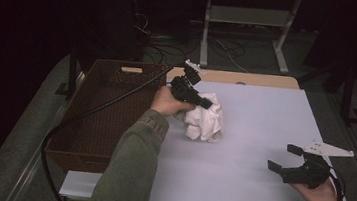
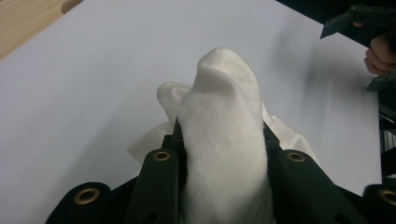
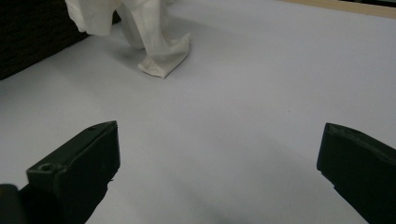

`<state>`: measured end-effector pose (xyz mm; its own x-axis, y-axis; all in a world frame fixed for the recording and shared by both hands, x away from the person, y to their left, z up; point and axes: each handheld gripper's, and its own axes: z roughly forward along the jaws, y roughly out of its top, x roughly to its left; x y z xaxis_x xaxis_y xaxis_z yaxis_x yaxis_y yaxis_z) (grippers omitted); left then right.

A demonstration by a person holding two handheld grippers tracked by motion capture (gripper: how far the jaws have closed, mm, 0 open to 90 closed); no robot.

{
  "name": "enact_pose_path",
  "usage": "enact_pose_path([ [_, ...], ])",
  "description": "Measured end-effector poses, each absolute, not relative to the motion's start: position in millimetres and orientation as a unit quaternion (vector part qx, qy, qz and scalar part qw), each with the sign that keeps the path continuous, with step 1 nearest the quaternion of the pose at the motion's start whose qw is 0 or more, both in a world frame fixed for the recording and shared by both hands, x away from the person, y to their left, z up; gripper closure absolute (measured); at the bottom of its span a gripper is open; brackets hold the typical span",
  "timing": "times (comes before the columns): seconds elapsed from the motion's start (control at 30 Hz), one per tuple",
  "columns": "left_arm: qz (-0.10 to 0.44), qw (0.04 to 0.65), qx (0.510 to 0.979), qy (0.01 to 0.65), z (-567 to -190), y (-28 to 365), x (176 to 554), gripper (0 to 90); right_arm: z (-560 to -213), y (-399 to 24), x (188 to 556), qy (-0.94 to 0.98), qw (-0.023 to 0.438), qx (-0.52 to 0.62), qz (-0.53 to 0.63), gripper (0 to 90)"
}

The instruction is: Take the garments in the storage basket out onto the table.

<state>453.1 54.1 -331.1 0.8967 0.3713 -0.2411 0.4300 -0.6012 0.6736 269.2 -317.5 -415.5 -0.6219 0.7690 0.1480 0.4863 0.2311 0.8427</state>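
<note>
A bundle of white socks [image 1: 207,121] hangs bunched over the left middle of the pale table [image 1: 260,119], its lower end touching the surface. My left gripper [image 1: 205,103] is shut on the socks; in the left gripper view a white sock [image 2: 224,140] is squeezed between the two black jaws. A loose end of the socks [image 3: 159,56] rests on the table in the right gripper view. My right gripper [image 1: 285,158] is held at the table's right front, open, with nothing between its fingers [image 3: 88,158].
A dark woven basket [image 1: 102,112] stands just left of the table, beside the socks. A bare wooden strip [image 1: 249,79] runs along the table's far edge. Cables and a white frame [image 1: 247,27] lie on the floor beyond.
</note>
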Motion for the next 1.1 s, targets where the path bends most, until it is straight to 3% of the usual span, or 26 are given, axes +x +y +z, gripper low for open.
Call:
enact_pose_path([
  [0.27,-0.034,0.367,0.901,0.227,-348.1,45.6,450.6,64.6,-415.4,-317.5,269.0,0.770,0.151,0.407,0.468,0.0],
  [0.4,-0.027,0.348,0.905,0.242,-354.4,43.4,447.6,57.6,-415.5,-317.2,269.1,0.771,0.150,0.407,0.467,0.0],
  [0.57,-0.036,0.337,0.903,0.263,-360.1,43.4,448.1,41.7,-415.5,-317.2,269.0,0.770,0.151,0.407,0.467,0.0],
  [0.73,-0.064,0.367,0.890,0.264,-351.2,43.7,447.3,28.2,-415.3,-317.7,269.0,0.770,0.151,0.407,0.468,0.0],
  [1.0,-0.054,0.366,0.894,0.253,-334.1,46.4,439.2,1.1,-415.0,-317.4,268.3,0.770,0.151,0.407,0.468,0.0],
  [1.1,-0.049,0.359,0.899,0.247,-330.6,47.9,436.0,0.0,-414.9,-316.9,268.4,0.770,0.152,0.407,0.468,0.0],
])
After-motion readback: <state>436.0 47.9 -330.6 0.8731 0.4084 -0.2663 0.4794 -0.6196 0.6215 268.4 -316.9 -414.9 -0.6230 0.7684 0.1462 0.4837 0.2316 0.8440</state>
